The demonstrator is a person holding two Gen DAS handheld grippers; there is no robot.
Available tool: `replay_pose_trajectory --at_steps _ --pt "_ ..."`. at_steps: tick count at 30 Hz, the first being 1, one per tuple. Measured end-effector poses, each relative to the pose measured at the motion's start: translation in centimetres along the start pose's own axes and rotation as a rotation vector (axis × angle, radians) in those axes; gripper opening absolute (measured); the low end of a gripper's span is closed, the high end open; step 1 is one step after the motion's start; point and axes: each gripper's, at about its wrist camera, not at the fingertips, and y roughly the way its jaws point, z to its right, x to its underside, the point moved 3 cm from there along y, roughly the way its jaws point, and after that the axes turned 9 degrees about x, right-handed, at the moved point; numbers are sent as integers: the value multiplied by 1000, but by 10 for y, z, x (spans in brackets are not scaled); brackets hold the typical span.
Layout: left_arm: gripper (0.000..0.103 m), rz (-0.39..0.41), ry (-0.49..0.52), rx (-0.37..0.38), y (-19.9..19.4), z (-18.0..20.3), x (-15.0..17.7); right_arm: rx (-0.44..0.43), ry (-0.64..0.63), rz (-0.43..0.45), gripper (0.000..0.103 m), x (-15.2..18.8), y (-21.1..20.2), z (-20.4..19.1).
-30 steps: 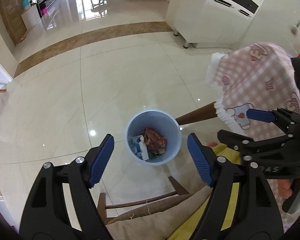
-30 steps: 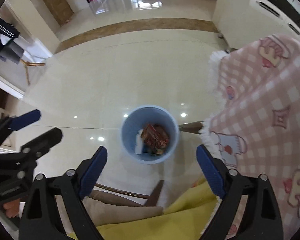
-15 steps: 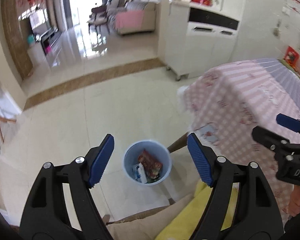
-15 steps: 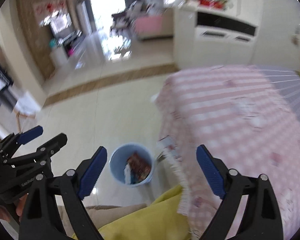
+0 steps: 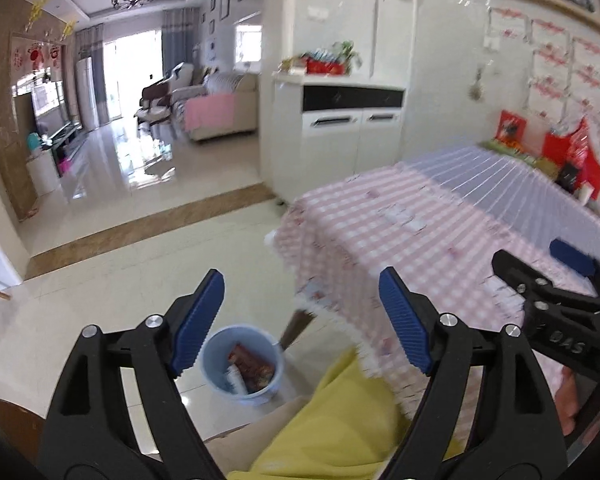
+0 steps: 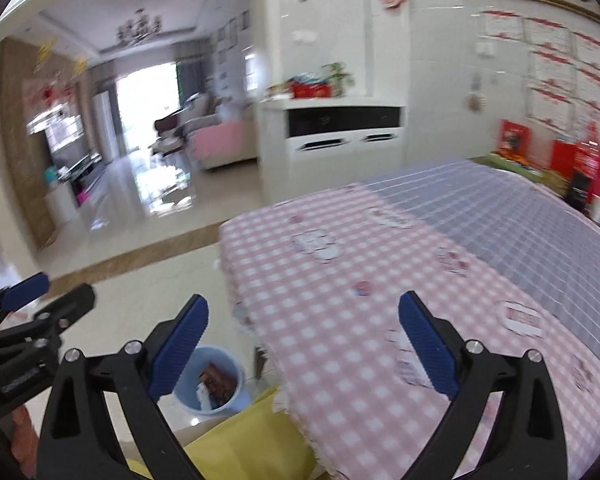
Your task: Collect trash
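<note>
A light blue bin [image 5: 256, 398] stands on the tiled floor beside the table leg, with a red wrapper [image 5: 256, 364] and a white item [image 5: 236, 380] inside. My left gripper [image 5: 300, 278] hangs high above the bin. Its jaws are opening and nothing is between them. In the right wrist view the bin [image 6: 228, 402] sits low left, below my right gripper [image 6: 303, 300]. That gripper is open and empty over the edge of the pink checked tablecloth [image 6: 340, 300]. The right gripper's fingers [image 5: 540, 292] show at the right of the left wrist view.
The table under the pink and grey cloth [image 5: 380, 232] carries red boxes [image 5: 572, 160] at its far end. A yellow cloth [image 5: 332, 420] lies on a chair just below me. A white cabinet [image 5: 352, 132] stands behind the table, and glossy floor stretches left.
Both grippers have risen and tipped up from looking down at the bin. The bin has slid to the bottom of both views, and the tabletop and room have come into sight.
</note>
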Motion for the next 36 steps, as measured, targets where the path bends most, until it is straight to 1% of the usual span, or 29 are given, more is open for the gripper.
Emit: replay_pose_trajectory --at_steps 2,4,8,10,13,17,22,28,33,36 --pt "82 31 13 23 -8 11 -2 17 19 40 94 0 -16 10" --pt "83 61 40 18 -15 21 -3 19 36 60 94 1 -26 16" --pt "85 93 64 31 -23 34 -3 16 40 85 94 2 -40 20" --pt "86 108 68 34 -25 38 -2 27 41 84 94 4 -48 20" --pt "86 124 65 45 -29 41 0 35 50 74 94 6 -49 21" --pt "86 122 60 48 -30 41 2 30 55 68 94 10 -54 21" --pt "86 127 43 51 -31 33 3 34 60 85 94 12 -60 19" --pt "86 132 32 57 -32 28 5 33 90 56 94 14 -60 17" --pt "86 115 17 65 -29 23 6 45 76 55 95 15 -62 13" --pt "86 105 9 65 -28 20 5 34 66 45 95 17 -61 8"
